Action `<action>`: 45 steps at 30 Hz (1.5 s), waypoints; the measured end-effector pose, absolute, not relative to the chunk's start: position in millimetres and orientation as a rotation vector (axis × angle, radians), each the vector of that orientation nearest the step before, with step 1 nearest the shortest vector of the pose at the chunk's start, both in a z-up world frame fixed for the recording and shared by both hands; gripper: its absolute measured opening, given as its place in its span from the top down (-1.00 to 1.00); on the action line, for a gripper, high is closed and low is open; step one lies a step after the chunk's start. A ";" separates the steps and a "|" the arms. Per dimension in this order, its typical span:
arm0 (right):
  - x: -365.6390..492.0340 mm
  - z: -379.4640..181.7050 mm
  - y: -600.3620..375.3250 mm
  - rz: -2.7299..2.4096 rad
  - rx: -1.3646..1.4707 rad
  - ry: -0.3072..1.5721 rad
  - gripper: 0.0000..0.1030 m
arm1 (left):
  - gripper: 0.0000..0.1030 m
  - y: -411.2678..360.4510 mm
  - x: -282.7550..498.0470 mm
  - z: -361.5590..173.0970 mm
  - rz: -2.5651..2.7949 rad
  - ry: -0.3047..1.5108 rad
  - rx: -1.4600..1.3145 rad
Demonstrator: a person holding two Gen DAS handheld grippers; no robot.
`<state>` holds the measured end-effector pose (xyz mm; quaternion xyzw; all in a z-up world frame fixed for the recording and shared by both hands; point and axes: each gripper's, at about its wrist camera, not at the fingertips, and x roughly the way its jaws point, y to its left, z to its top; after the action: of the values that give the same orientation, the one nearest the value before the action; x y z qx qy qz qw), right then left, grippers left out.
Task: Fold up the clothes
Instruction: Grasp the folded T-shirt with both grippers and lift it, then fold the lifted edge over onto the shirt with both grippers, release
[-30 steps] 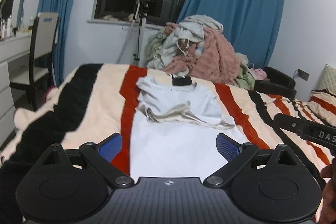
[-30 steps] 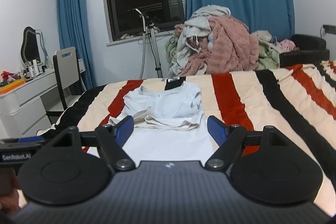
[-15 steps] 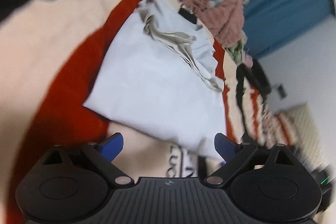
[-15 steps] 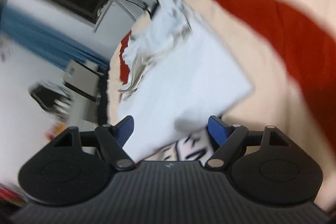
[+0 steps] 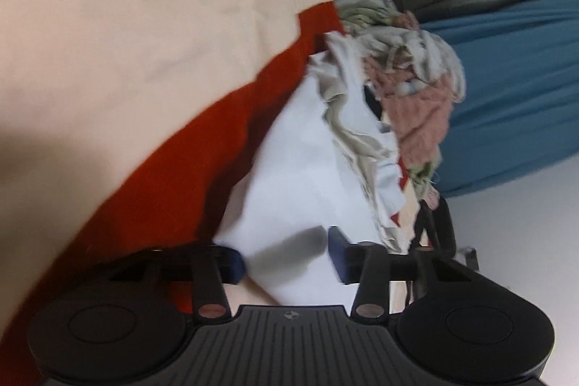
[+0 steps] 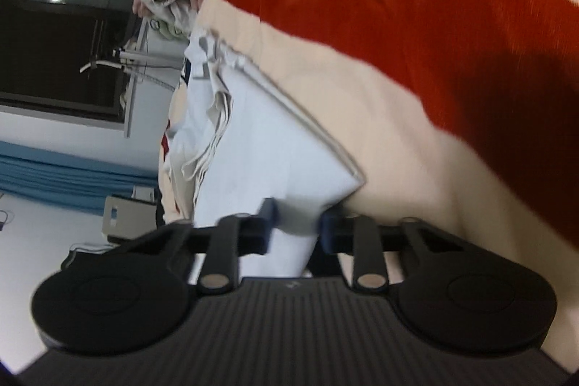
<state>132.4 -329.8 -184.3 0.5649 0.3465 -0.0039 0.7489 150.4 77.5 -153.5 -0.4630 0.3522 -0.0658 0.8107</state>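
Striped bed (image 6: 398, 35); both hand-held grippers, left (image 5: 286, 257) and right (image 6: 295, 228), part-closed, straddling white shirt (image 5: 300, 176) corners.

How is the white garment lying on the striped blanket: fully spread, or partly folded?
Partly folded: the white garment has sleeves bunched across its upper half, with its near part flat on the striped blanket.

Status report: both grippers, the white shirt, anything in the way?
Left gripper and right gripper open, each straddling a near corner of the white cotton shirt. Shirt flat on striped blanket. No obstruction.
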 end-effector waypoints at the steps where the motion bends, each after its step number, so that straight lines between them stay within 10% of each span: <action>1: 132.2 -181.3 -328.4 -0.002 1.219 0.747 0.67 | 0.68 78.3 154.2 -150.2 -0.154 0.740 -0.967; 29: -85.5 -56.7 -314.6 0.219 0.876 0.336 0.81 | 0.94 92.7 -116.3 -22.7 -0.281 0.379 -0.935; 45: 160.8 -57.7 -308.9 0.018 0.931 0.507 0.79 | 0.93 69.7 117.6 -9.4 -0.202 0.507 -0.767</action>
<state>160.8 -308.9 -57.7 0.4440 0.2418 0.0086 0.8628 117.6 69.7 -9.4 -0.3697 0.2443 -0.0973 0.8912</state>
